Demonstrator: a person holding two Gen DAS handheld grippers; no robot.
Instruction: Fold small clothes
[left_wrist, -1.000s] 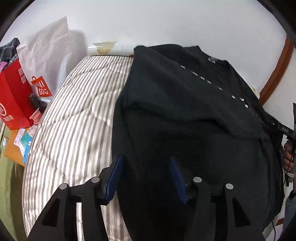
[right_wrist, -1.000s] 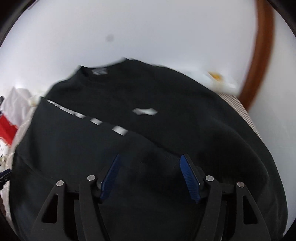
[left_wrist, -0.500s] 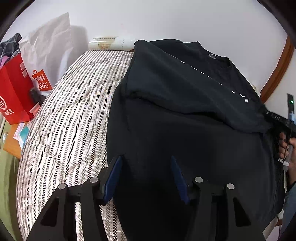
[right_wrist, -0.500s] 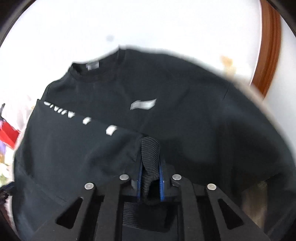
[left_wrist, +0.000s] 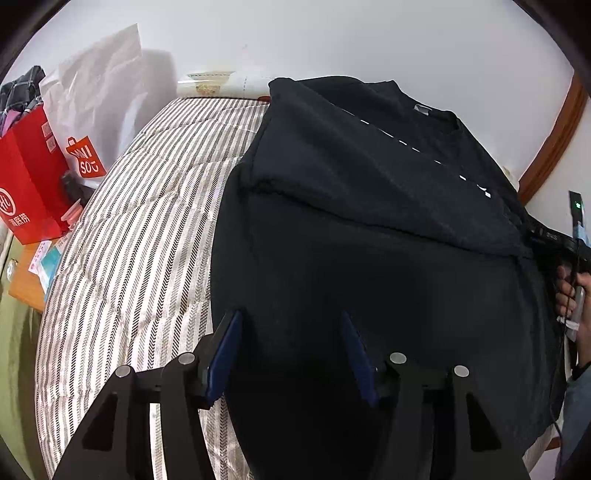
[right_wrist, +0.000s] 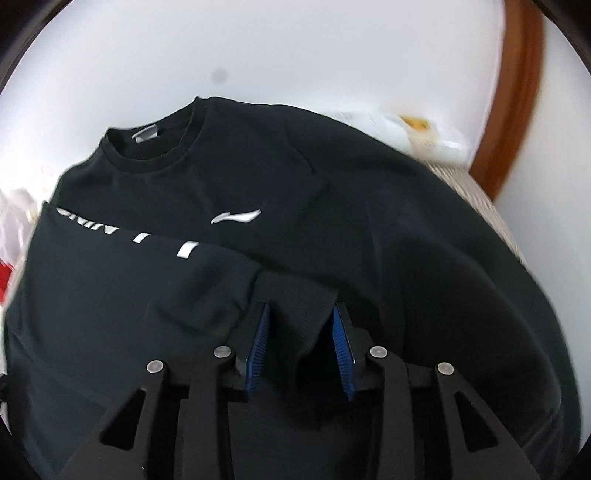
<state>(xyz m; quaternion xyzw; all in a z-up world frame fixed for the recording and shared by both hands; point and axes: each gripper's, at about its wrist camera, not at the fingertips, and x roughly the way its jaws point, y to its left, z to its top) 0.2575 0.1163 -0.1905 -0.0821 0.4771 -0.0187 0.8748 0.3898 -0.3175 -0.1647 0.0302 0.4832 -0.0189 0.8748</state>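
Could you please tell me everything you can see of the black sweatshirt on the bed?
The black long-sleeved sweatshirt looks like soft knit cotton, with a ribbed round collar, a grey neck label and a white chest logo. It lies front-up on the striped quilted bedspread. One sleeve, printed with white lettering, is folded across the chest. Its ribbed cuff sits between the opening blue-padded fingers of the right gripper; the left gripper hovers open over the hem.

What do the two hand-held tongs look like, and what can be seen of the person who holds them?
Both the left tongs and the right tongs have matte black angular arms with triangular cut-outs, round silver rivets at the joints, and ribbed blue pads on the fingers. In the left wrist view a hand shows at the right edge with a thin cable beside it and a grey-blue sleeve below.
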